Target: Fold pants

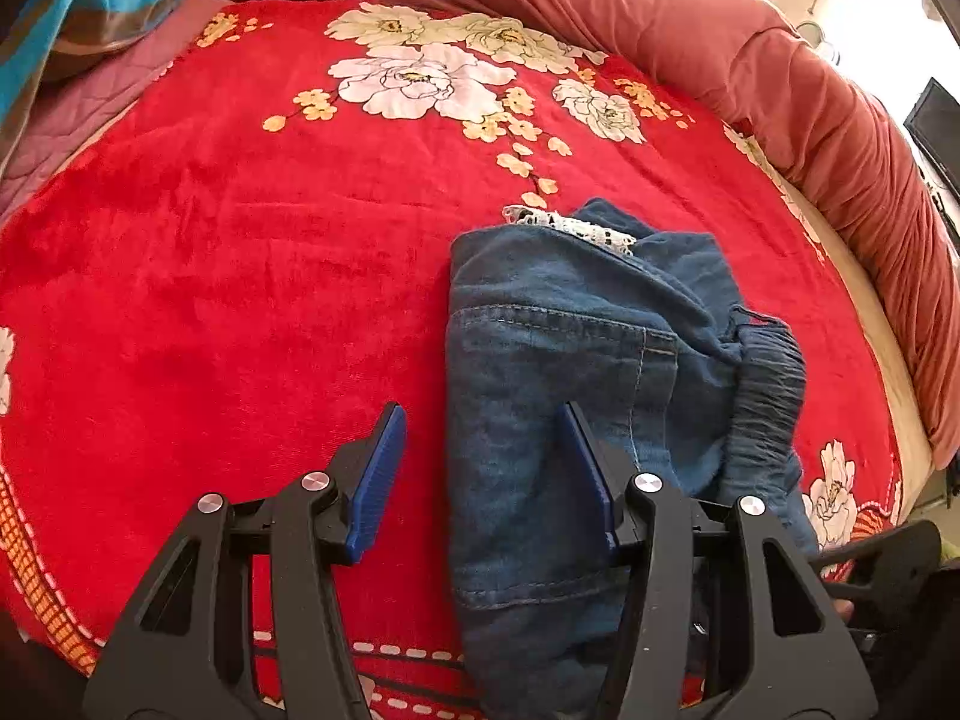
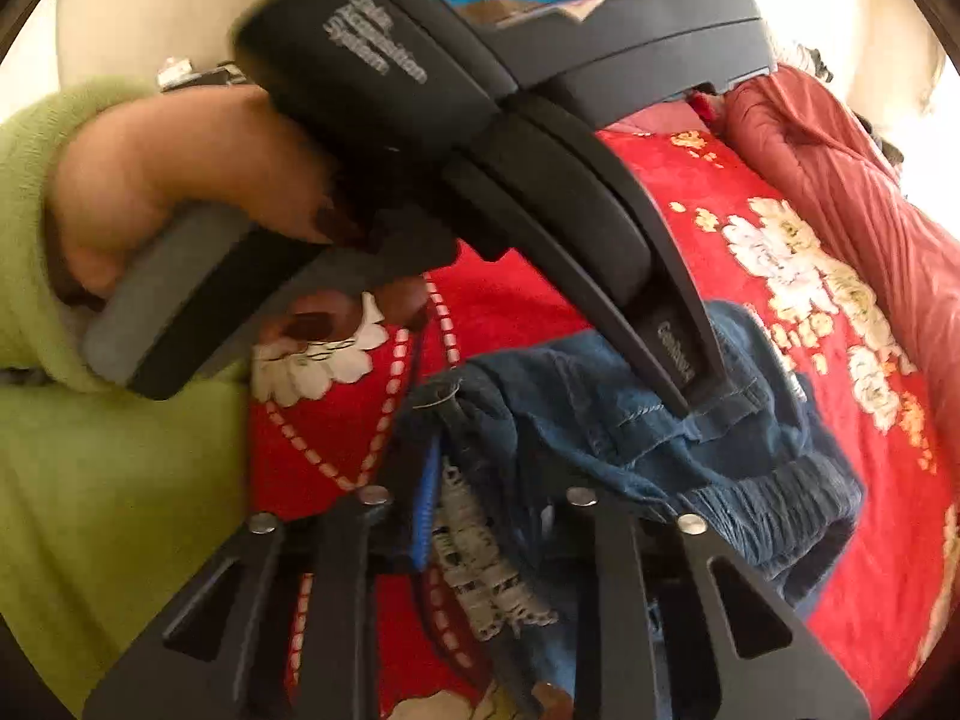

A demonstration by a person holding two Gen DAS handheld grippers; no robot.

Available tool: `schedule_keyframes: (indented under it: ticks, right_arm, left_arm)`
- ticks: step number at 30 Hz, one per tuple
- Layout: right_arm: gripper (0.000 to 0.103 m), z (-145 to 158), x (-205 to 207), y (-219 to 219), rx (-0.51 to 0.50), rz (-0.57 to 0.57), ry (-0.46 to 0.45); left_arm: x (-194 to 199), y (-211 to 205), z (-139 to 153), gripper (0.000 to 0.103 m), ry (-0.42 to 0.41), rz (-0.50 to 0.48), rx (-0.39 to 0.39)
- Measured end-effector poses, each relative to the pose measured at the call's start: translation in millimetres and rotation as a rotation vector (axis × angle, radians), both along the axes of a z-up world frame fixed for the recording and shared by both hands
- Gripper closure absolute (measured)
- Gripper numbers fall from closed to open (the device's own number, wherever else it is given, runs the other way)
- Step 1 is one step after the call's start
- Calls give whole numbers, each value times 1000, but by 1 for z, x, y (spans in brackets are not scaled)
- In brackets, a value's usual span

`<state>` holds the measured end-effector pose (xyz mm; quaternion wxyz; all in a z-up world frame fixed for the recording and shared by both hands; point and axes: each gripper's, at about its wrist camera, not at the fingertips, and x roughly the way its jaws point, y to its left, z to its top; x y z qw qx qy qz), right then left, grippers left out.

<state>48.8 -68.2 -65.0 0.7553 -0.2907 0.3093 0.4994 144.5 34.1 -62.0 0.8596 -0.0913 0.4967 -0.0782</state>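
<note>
Blue denim pants (image 1: pixel 564 372) with white lace trim (image 1: pixel 576 228) lie folded in a bundle on the red flowered blanket (image 1: pixel 240 276). My left gripper (image 1: pixel 480 468) is open just above the bundle's near left edge, one finger over the blanket, the other over the denim. In the right wrist view the pants (image 2: pixel 630 438) lie under my right gripper (image 2: pixel 480 492), which stands wide with denim and lace (image 2: pixel 486 564) between its fingers; the right finger is hidden by cloth. The left gripper's body (image 2: pixel 600 228) crosses that view above the pants.
A rolled rust-red quilt (image 1: pixel 750 78) lines the bed's far and right sides. A blue striped cloth (image 1: pixel 78 6) lies at the far left. The person's hand and green sleeve (image 2: pixel 54 300) fill the left of the right wrist view.
</note>
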Motion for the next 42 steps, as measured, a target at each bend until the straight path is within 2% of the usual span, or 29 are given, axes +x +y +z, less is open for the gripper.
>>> schedule_keyframes:
  ticks: [2,5,9,15,23,28,31,37,42]
  right_arm:
    - [93,5,-6,-10,8,14,17]
    - [93,1,-15,-25,17,19,29]
    - [93,-12,-9,-34,71,-44,111]
    - [90,7,-6,-50,127,-86,163]
    - [58,40,-10,-84,217,-163,151]
    - [43,58,-5,-106,266,-239,110]
    - [30,67,3,-117,293,-293,86]
    - [23,72,20,-132,332,-389,55]
    - [23,68,35,-143,349,-469,66]
  left_arm:
    - [-1,0,0,58,-4,1,-9]
    - [-1,1,-1,58,-11,6,-25]
    - [-4,2,0,55,-19,19,-36]
    - [-14,-1,12,48,-60,18,-8]
    - [-24,-6,27,37,-111,12,15]
    - [-30,-9,36,31,-140,12,26]
    - [-34,-11,42,25,-158,14,33]
    - [-38,-12,48,19,-181,23,57]
    - [-39,-10,46,15,-181,33,63]
